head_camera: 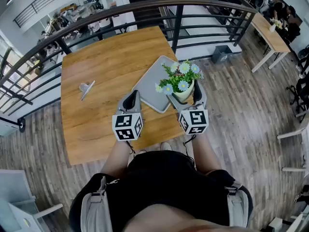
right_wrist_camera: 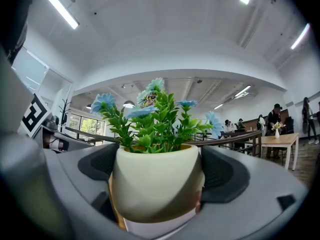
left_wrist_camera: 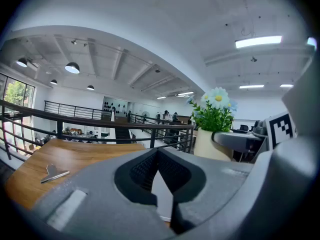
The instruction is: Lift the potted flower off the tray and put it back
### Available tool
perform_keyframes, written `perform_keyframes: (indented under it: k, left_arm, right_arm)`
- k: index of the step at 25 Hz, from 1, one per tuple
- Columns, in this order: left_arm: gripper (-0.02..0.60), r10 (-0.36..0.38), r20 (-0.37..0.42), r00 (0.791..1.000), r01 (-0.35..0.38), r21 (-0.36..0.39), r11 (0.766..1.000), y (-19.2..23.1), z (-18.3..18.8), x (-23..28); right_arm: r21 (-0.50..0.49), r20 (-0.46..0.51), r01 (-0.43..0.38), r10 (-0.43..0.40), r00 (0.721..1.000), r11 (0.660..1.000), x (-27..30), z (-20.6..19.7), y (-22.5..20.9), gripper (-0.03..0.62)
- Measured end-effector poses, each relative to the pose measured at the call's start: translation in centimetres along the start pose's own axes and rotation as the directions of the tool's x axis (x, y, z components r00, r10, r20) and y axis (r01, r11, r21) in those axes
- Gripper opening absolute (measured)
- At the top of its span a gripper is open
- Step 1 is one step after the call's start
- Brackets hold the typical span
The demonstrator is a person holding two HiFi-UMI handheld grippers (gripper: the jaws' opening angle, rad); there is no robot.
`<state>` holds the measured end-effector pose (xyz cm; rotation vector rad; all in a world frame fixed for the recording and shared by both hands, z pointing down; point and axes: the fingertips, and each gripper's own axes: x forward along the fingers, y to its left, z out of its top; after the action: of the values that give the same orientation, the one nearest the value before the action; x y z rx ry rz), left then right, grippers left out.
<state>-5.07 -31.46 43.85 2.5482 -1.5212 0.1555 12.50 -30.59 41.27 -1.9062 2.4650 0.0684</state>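
Grip is already made: the right gripper (head_camera: 186,94) is clamped on the cream pot of the potted flower (head_camera: 182,87), a jaw pressed to either side, as the right gripper view shows at centre frame (right_wrist_camera: 156,181). In the head view the pot sits just right of centre, over the lower right edge of the grey tray (head_camera: 153,83) on the wooden table (head_camera: 104,64). It looks raised off the tray, though no view shows its base plainly. The left gripper (head_camera: 131,100) hangs lower left of the tray, its 2 jaws closed tip to tip on nothing (left_wrist_camera: 158,156). A small metal piece (head_camera: 87,88) lies well apart at centre left.

By my reading the lift is in hand or just done. The next move calls for lowering the pot upright onto bare tray, further in from the rim, then loosening the jaws.
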Motion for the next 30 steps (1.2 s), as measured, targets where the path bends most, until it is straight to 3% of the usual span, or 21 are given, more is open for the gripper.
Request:
perform_keyframes:
  k: [9,16,30]
  left_arm:
    - [0.012,0.034,-0.01,0.999,-0.034,0.003,0.999,1.2,-0.1,-0.6]
    - [0.012,0.104,-0.016,0.994,-0.104,-0.001,0.995,3.3,-0.8,-1.5]
    - [0.012,0.271,-0.032,0.962,-0.272,-0.005,0.962,7.3,-1.2,-3.7]
  right_arm:
    - [0.03,0.031,-0.037,0.036,0.999,0.999,1.4,0.3,0.5,0.535]
    - [0.047,0.02,-0.094,0.093,0.995,0.994,4.0,-1.4,1.5,0.532]
    - [0.09,-0.038,-0.222,0.226,0.973,0.971,10.3,-6.8,3.7,0.528]
